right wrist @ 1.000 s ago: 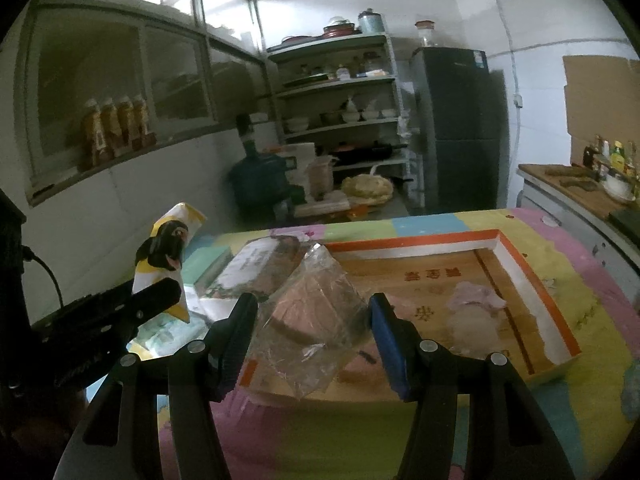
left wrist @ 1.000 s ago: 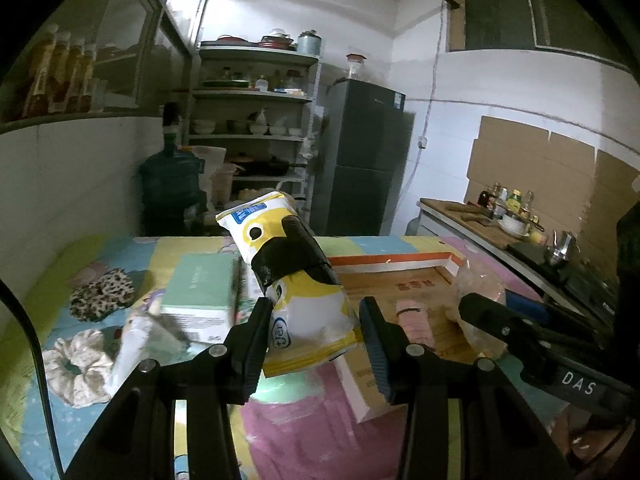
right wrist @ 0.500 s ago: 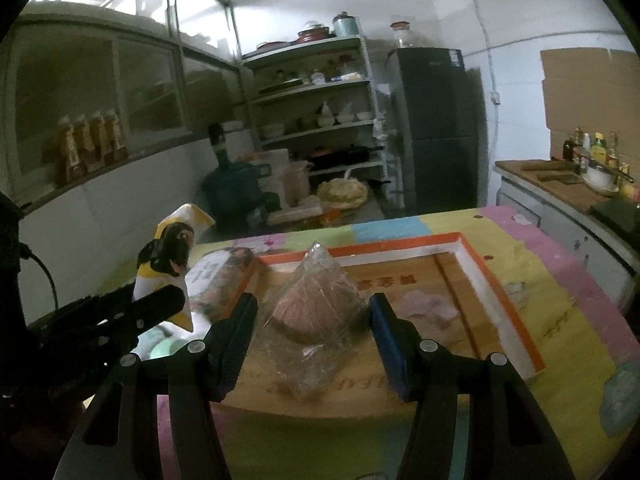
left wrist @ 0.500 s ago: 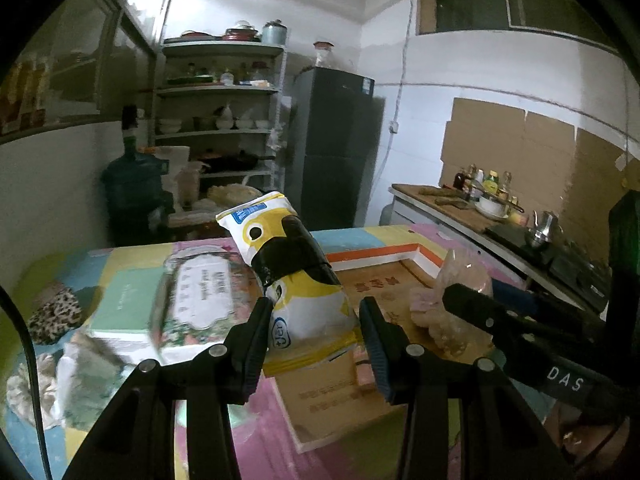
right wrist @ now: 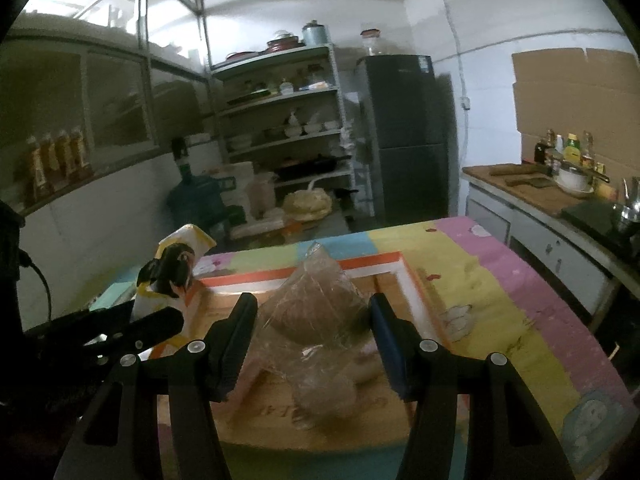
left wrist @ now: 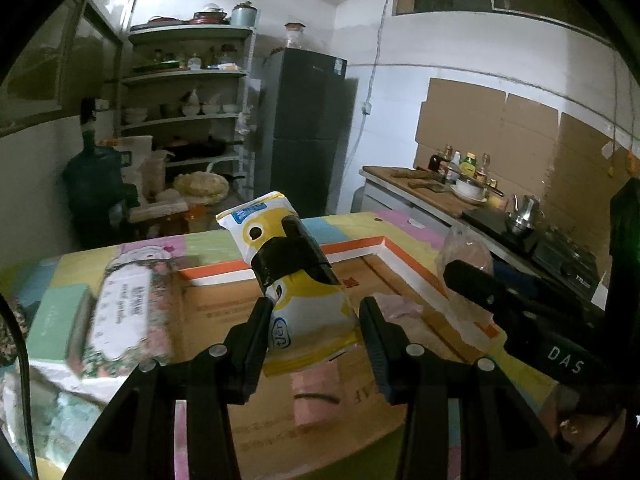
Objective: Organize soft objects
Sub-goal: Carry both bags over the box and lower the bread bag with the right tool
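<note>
Two handheld grippers hover side by side above a cardboard box lid (left wrist: 376, 245) with an orange-and-white rim, which lies on a table covered by a pastel patchwork cloth (right wrist: 516, 280) in a dim kitchen. The left gripper (left wrist: 313, 326) is clamped on a soft yellow-and-white pack (left wrist: 296, 280) printed with a cartoon face and a black band, its pads pressing the lower part while the top tilts up and away toward the shelves. The right gripper (right wrist: 314, 332) is closed on a crumpled clear plastic bag (right wrist: 316, 304) with something brown inside, the bag bulging between the two fingers above the lid's floor. From the left wrist view the right gripper's black finger (left wrist: 476, 284), marked with white letters, crosses the right of the frame with the bag's top showing behind it. Pale pink soft pieces (left wrist: 396, 306) lie on the lid's floor, and a pink item (left wrist: 316, 396) sits blurred just below the left gripper. Left of the lid rest a floral-printed packet (left wrist: 120, 316) and, beside it, a mint-green box (left wrist: 56, 324). Behind the table stand open shelves of crockery (right wrist: 288, 120), a dark refrigerator (right wrist: 404, 136), a large water jug (right wrist: 192, 196), and a counter with bottles and a bowl (right wrist: 560, 168).
</note>
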